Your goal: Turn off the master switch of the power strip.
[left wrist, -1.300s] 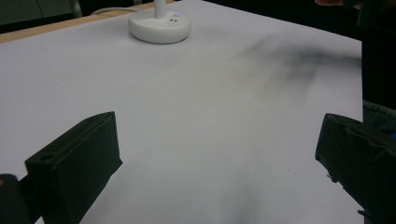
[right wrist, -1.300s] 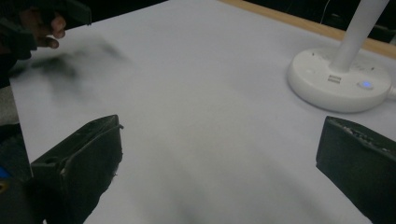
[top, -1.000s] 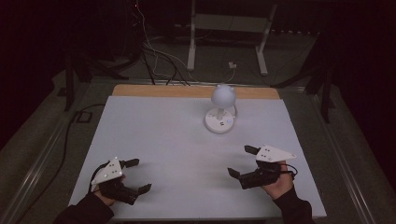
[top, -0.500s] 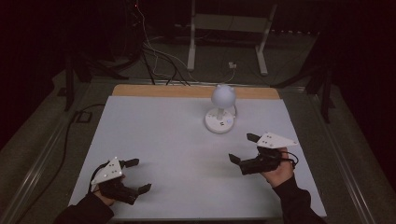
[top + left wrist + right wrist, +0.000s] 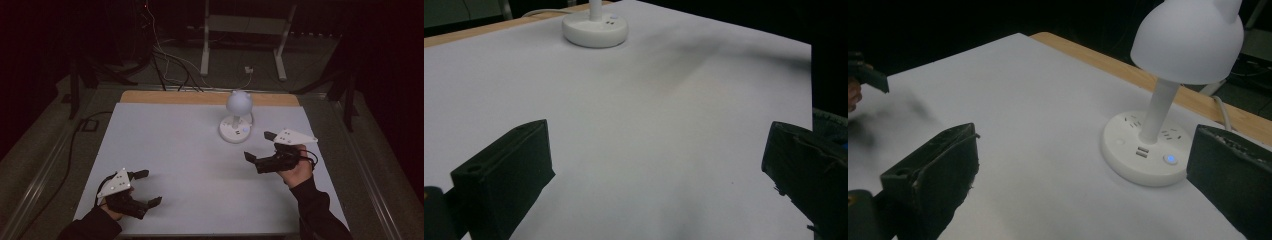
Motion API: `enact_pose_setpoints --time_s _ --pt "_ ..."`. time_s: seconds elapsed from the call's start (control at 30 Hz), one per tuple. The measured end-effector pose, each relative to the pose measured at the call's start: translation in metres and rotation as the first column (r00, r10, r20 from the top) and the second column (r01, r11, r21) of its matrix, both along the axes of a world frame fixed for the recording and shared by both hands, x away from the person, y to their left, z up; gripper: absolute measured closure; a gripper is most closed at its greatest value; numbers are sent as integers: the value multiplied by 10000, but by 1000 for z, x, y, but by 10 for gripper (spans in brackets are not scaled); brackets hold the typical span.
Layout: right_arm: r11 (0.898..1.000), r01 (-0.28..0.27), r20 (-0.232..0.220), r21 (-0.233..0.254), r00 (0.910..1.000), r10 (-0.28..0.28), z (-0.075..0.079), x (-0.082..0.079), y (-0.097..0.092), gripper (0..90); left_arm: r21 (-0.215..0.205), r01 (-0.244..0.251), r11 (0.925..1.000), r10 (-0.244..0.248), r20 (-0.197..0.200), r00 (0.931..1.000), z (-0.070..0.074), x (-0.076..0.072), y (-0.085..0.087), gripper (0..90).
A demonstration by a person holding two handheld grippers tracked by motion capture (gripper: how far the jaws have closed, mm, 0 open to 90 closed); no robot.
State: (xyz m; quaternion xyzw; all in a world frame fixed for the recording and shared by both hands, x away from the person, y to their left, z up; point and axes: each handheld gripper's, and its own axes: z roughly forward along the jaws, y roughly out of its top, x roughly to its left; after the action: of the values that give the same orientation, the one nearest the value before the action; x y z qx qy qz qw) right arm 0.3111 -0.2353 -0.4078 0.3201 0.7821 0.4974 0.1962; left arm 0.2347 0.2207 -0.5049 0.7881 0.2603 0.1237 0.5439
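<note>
A small white desk lamp [image 5: 238,106] with a round shade stands on a round base [image 5: 234,131] at the back middle of the white table [image 5: 165,145]. In the right gripper view the base [image 5: 1143,155] carries sockets, USB ports and a lit blue button [image 5: 1171,159]. My right gripper [image 5: 260,147] is open, just right of and nearer than the base, its jaws pointing left. My left gripper [image 5: 147,187] rests open at the near left corner with nothing between its jaws. In the left gripper view the lamp base [image 5: 595,29] lies far ahead.
A wooden strip [image 5: 200,98] runs along the table's far edge. The lamp's cord [image 5: 1223,111] trails off behind it. Cables and a metal stand [image 5: 245,30] sit on the dark floor beyond. A black cable [image 5: 75,145] runs along the left side.
My right gripper has moved forward and up the table toward the lamp base. The left gripper has stayed where it was.
</note>
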Motion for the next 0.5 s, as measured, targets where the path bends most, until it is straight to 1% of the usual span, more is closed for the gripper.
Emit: enact_pose_setpoints --time_s 0.23,0.3,0.33,0.5 --pt "9994 310 -36 137 9995 -310 2 16 2 4 -12 14 10000 -14 4 10000 0 0 0 4" --pt "9990 438 -18 74 9990 -438 3 21 3 3 -25 16 10000 -16 12 10000 0 0 0 4" --pt "9990 438 -18 74 9990 -438 3 21 3 3 -25 16 10000 -16 12 10000 0 0 0 4" --pt "9970 761 -124 112 9970 -759 3 42 4 3 -34 6 10000 -6 3 10000 0 0 0 4"
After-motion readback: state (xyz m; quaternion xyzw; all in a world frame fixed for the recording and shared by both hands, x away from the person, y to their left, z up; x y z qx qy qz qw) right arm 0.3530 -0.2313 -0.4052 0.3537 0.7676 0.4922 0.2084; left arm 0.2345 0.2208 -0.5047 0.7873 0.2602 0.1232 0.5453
